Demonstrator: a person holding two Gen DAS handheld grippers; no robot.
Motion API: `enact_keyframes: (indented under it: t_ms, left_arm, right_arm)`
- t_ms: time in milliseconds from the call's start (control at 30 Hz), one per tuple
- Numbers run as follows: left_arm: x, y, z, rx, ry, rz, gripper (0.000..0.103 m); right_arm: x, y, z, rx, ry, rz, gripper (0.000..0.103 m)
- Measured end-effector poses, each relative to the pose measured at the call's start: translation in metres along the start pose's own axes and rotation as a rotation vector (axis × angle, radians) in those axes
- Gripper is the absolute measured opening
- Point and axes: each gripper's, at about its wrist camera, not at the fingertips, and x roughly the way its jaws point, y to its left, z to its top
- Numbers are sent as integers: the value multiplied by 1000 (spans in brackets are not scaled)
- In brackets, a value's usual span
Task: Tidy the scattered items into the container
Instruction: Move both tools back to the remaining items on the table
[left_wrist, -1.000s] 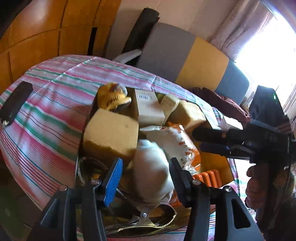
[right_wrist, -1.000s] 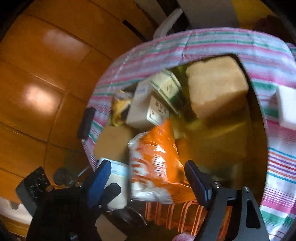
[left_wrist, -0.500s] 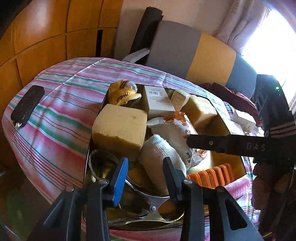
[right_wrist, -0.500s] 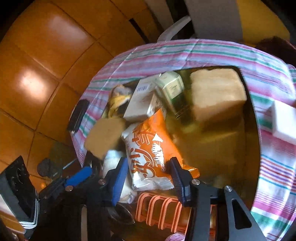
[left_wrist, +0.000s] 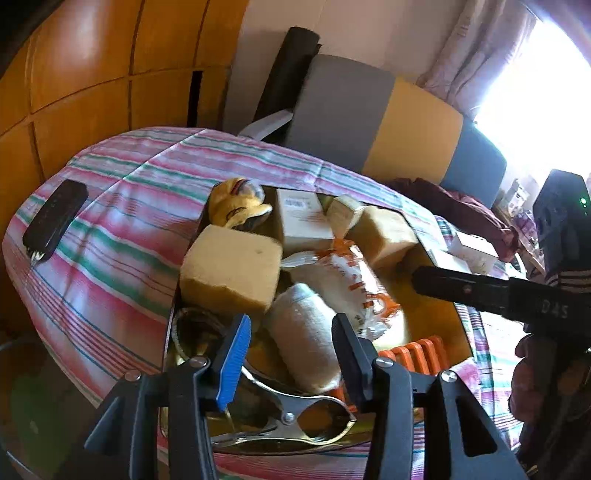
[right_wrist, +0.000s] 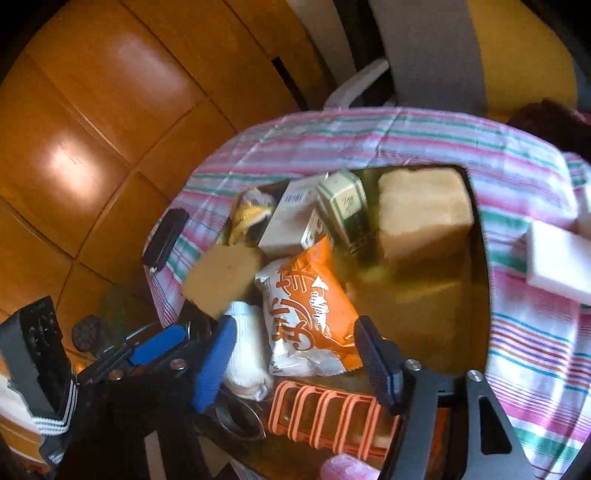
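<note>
Container (left_wrist: 458, 325) — a dark-rimmed tray with a yellowish floor — sits on the striped tablecloth (left_wrist: 110, 236) and is crowded with items. Inside it: a large tan sponge (left_wrist: 231, 271) at the left wall, a second sponge (right_wrist: 424, 214) at the far right corner, a white carton (left_wrist: 301, 218), a green-printed box (right_wrist: 345, 206), a yellow rag (left_wrist: 236, 203) at the far left corner, an orange-and-white snack bag (right_wrist: 306, 317) in the middle, a rolled white sock (left_wrist: 304, 343) beside the bag, an orange slotted rack (right_wrist: 325, 417) at the near edge, and metal tongs (left_wrist: 288, 417) along the near rim.

Left gripper (left_wrist: 290, 354): jaws parted, one on each side of the sock, with a gap visible at both pads; nothing grasped. Right gripper (right_wrist: 295, 358): jaws spread wide over the near end of the snack bag, empty.

Outside the tray: a black remote (left_wrist: 55, 219) on the cloth at left, and a white block (right_wrist: 557, 262) on the cloth to the right.
</note>
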Motion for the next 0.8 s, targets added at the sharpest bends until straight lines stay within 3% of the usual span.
enact_keyframes:
  t_ms: [267,600,800]
  left_arm:
    - [-4,-25,-2,70,3,-71,47]
    - [0,-71,-10,169,56,-139,47]
    - [7,-97,-11,222,89,-158,48]
  right_arm:
    - [-56,-35,-16,51,-93,-94,78]
    - [-120,-165,-61,327,-121,-288,79]
    - [-134,-213,-67,418,-139,-361,79]
